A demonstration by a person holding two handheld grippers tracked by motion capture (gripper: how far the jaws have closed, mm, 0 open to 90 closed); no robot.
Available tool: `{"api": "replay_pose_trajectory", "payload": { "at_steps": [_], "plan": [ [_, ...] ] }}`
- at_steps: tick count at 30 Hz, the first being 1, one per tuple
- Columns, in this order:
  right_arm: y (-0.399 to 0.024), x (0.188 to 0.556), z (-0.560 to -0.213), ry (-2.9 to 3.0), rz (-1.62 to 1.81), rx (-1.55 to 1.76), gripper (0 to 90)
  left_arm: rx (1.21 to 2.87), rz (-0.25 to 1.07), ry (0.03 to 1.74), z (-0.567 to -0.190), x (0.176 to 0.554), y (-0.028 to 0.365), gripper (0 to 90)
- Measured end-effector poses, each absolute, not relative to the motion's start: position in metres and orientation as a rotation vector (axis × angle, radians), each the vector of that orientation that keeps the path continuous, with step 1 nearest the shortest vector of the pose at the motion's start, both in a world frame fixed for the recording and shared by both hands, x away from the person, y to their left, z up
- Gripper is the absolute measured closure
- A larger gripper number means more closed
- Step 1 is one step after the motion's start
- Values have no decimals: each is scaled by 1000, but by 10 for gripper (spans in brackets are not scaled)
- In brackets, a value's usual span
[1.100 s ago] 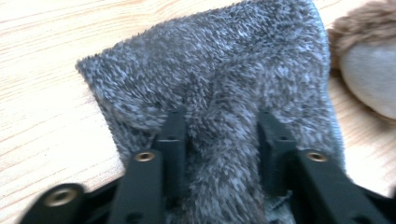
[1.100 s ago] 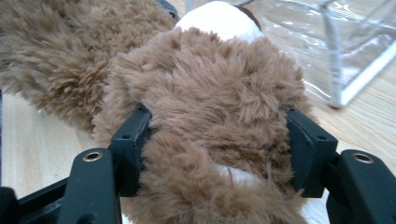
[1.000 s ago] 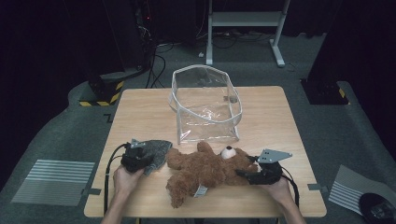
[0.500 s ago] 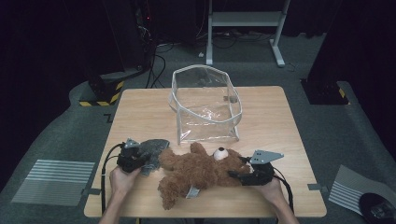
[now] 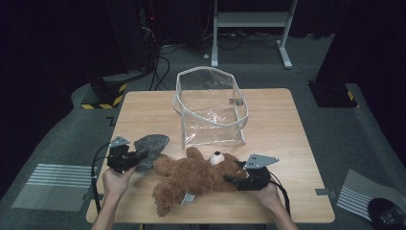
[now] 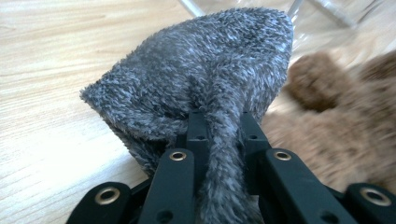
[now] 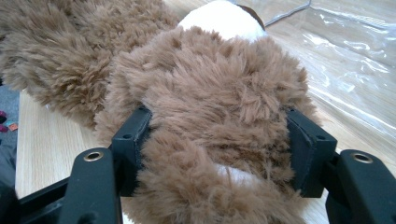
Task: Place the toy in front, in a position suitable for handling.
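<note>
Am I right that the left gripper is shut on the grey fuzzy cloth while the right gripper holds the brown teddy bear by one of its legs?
Not quite: the right gripper holds the teddy bear by its head, not a leg, as the high view shows. The rest stands: the left gripper is shut on the grey cloth.

A pale wooden table stands on grey carpet in a dark room.
</note>
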State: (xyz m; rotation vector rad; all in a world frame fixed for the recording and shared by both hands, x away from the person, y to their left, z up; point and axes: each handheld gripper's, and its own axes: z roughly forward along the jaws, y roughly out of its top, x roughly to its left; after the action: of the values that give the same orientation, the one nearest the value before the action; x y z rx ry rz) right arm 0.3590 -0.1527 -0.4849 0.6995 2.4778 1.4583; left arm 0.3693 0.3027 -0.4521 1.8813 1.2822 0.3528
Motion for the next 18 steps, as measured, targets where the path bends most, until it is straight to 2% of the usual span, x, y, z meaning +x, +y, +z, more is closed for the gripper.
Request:
{"api": "replay_pose_trajectory", "payload": {
  "at_steps": [9, 13, 18],
  "plan": [
    [-138, 361, -486, 2474, 1470, 697, 354, 1840, 299, 1221, -428, 369, 296, 794],
    [-134, 360, -485, 2472, 1456, 692, 351, 1863, 252, 1153, -416, 361, 287, 794],
    [-129, 360, -485, 2476, 1456, 686, 349, 1935, 185, 1006, -401, 351, 258, 793]
  ]
}}
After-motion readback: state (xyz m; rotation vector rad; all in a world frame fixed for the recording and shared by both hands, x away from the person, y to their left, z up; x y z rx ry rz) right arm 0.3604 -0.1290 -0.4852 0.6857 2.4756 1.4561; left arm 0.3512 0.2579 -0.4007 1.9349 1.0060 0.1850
